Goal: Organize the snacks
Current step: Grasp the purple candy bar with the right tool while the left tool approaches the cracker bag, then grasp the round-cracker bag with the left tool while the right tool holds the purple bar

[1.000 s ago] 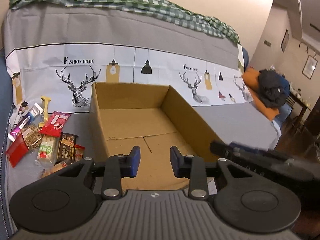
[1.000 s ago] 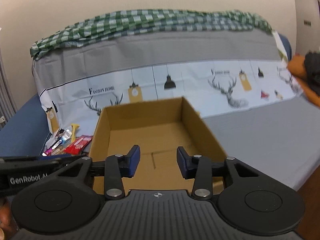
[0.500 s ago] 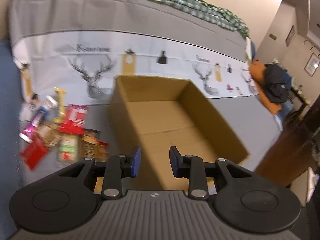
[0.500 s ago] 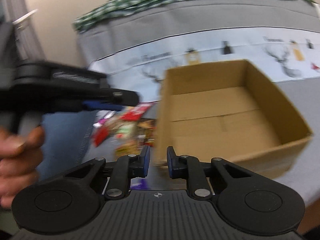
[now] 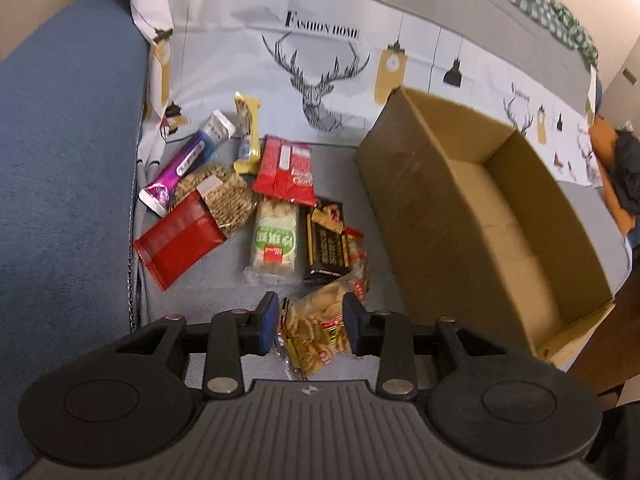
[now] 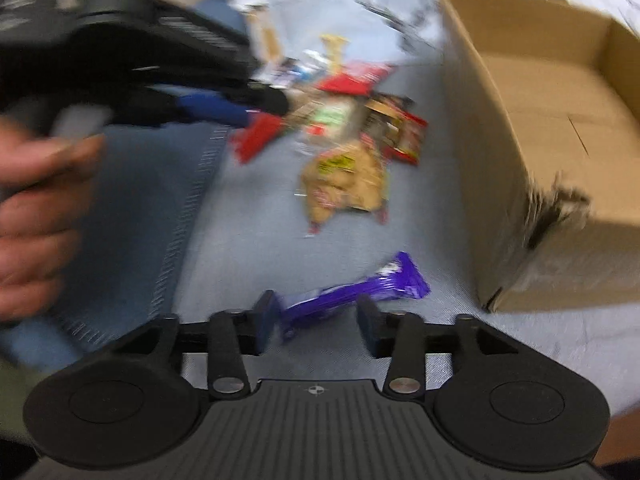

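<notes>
Two hand-held grippers point down at a snack pile on the grey sofa cover [image 5: 224, 292], with the open cardboard box [image 5: 472, 216] filling the right of both views. Left gripper [image 5: 309, 322], bottom centre of its frame: jaws have just been opening, parted, with a clear bag of golden crackers [image 5: 320, 328] lying between them; pads appear apart from the wrapper, so not gripping. Above it, mid-frame, the pile: black snack pack [image 5: 326, 244], green-and-white rice cracker pack [image 5: 275, 240], red flat packet [image 5: 178, 238], round noodle-like cake [image 5: 224, 192], red striped pack [image 5: 286, 168], purple-and-blue tube [image 5: 186, 168], yellow bar [image 5: 248, 132]. Packs overlap and crowd one another; the box's left wall stands just beside the black pack. Blue sofa arm [image 5: 64, 168] takes the left of the frame; deer-print cover [image 5: 320, 64] runs across the top. Right gripper [image 6: 316, 320], bottom centre of its view, heavily blurred: jaws have just been opening, standing apart, with a purple wrapped bar [image 6: 352, 292] lying slantwise between them on the cover; contact cannot be judged, reads as released. In the upper left of that view the left gripper [image 6: 276, 100] and the hand holding it [image 6: 36, 208] block part of the pile. Box's torn near corner sits at right, near the purple bar.
</notes>
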Demonstrator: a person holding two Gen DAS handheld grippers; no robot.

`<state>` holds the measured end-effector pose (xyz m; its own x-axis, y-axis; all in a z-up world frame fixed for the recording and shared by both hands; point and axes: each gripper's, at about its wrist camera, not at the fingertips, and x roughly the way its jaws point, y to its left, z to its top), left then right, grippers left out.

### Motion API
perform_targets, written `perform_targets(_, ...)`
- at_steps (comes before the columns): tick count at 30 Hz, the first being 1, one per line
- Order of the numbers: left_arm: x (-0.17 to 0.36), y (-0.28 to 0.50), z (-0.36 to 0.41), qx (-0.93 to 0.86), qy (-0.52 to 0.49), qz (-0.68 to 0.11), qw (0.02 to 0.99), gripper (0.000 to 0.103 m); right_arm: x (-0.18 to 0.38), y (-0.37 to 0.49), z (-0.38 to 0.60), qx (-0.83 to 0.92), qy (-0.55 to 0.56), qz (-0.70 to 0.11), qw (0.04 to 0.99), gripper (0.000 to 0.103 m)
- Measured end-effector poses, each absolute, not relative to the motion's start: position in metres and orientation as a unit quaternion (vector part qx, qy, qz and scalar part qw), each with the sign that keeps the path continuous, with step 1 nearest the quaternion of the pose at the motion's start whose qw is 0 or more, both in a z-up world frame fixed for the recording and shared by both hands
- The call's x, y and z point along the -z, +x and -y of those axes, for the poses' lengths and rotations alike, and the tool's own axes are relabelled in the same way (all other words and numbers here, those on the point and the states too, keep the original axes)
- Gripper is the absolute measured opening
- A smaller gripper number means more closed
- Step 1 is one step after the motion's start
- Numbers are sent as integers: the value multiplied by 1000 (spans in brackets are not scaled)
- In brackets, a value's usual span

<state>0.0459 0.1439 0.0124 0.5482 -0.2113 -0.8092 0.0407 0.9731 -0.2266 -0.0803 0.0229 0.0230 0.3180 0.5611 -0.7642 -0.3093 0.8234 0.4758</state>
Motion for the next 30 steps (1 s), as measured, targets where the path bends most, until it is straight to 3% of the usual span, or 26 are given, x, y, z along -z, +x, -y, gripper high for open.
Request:
perform_targets(7,17,51,-147,60,-103,-494,861,58,10,-64,-42,-234,152,-545,791,53)
perform_targets(10,24,55,-153,58,-118,-499,856,62,10,-66,-56,-251,106,-510,816,26)
perform_targets(14,28,59,-159,55,-135,-504,851,67,10,-68,-68,-282,58,-475,832,18)
perform_targets(19,31,61,-160,60,-148,-508,846,72,5,-73,-65,-291,-6,-420,859,21)
perform_targets(22,37,63,-154,63,-140,-516,843,79,9,-72,-61,-300,-7,-425,854,41)
perform_targets(30,62,75,-139,62,-140,-537,830,83,28,-65,-70,-293,-3,-452,843,43)
